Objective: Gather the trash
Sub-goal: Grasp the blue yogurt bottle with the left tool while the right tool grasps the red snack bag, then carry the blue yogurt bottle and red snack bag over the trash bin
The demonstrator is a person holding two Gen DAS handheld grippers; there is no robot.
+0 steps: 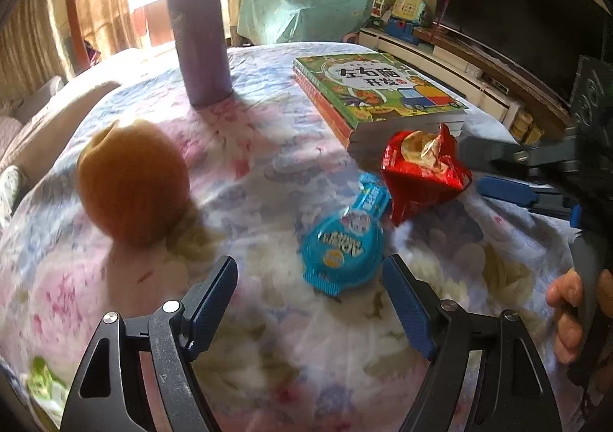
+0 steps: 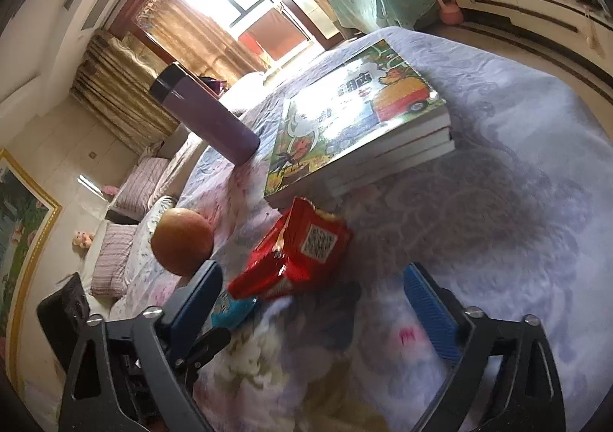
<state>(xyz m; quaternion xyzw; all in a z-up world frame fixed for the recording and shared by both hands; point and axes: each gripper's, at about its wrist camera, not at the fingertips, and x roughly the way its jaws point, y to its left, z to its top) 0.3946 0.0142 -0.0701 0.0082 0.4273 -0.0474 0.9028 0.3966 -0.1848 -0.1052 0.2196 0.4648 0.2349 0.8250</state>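
Observation:
A torn red snack bag [image 1: 423,175] lies on the floral cloth in front of a stack of books; it also shows in the right wrist view [image 2: 297,256]. A blue round wrapper [image 1: 343,244] lies beside it, just ahead of my left gripper [image 1: 310,279], which is open and empty. In the right wrist view the blue wrapper [image 2: 231,307] peeks out by the left finger. My right gripper [image 2: 312,290] is open, its jaws standing close before the red bag; it shows in the left wrist view [image 1: 494,167] to the right of the bag.
An orange [image 1: 132,181] sits at the left, also in the right wrist view [image 2: 182,240]. A purple flask [image 1: 201,30] stands at the back. A stack of picture books [image 1: 379,95] lies behind the trash. A TV [image 1: 528,10] and cabinet stand beyond the table.

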